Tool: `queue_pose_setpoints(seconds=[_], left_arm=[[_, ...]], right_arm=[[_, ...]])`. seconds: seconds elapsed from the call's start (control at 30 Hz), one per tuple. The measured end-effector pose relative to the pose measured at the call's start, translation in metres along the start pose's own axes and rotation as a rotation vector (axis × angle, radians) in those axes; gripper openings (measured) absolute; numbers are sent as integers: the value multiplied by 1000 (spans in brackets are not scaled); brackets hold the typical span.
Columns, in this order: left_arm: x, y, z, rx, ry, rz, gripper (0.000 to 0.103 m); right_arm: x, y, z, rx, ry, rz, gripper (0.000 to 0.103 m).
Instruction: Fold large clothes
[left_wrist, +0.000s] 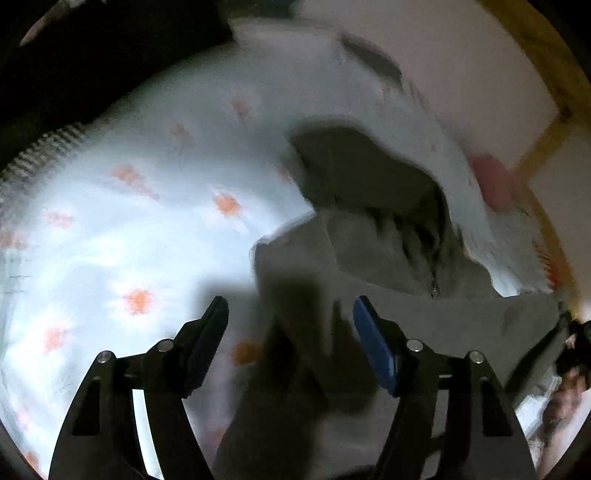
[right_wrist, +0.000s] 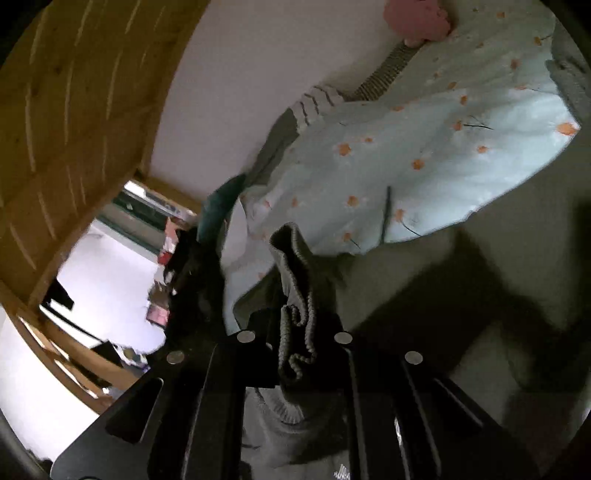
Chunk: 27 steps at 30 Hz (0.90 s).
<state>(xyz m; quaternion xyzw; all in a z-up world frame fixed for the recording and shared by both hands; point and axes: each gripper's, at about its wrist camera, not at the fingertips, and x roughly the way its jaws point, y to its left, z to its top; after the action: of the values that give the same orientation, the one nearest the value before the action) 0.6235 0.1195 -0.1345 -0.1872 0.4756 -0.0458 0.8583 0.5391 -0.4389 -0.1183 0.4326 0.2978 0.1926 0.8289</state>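
The left gripper (left_wrist: 290, 314) hangs with its jaws spread wide above the grey hooded garment (left_wrist: 388, 266), nothing between its blue-padded fingers (left_wrist: 373, 343). The garment lies ahead of and beneath that gripper, its dark hood opening (left_wrist: 362, 170) farther out and a small zipper pull (left_wrist: 435, 290) visible near the middle; part of the grey cloth passes under the gap between the fingers (the frame is motion-blurred, so finer folds cannot be made out).

The right gripper (right_wrist: 295, 332) is pressed together on a bunched ribbed edge of the same grey hooded garment (right_wrist: 299, 295), the knit hem crumpled and standing up between the black fingers. More of the grey cloth spreads off to the right and below in that view.

The garment rests on a bed covered by a pale blue sheet with orange flowers (left_wrist: 140, 236), also seen beyond the pinched hem in the right wrist view (right_wrist: 424, 147). A pink plush item (right_wrist: 417, 18) sits at the far end of the bed against a white wall (right_wrist: 258, 74). A wooden bed frame (right_wrist: 74, 110) curves around the left of the right wrist view, with a bright, cluttered room beyond it.
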Motion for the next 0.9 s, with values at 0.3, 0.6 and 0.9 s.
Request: queue_pose_setpoints(seconds=[0.3, 0.6, 0.9], left_arm=[[58, -4, 35, -58, 173, -69, 13], [-6, 50, 50, -183, 110, -131, 11], [-64, 28, 27, -88, -233, 43, 92]], right_arm=[[-16, -17, -33, -10, 40, -34, 11], [14, -44, -20, -3, 51, -179, 11], [10, -10, -38, -281, -25, -599, 100]])
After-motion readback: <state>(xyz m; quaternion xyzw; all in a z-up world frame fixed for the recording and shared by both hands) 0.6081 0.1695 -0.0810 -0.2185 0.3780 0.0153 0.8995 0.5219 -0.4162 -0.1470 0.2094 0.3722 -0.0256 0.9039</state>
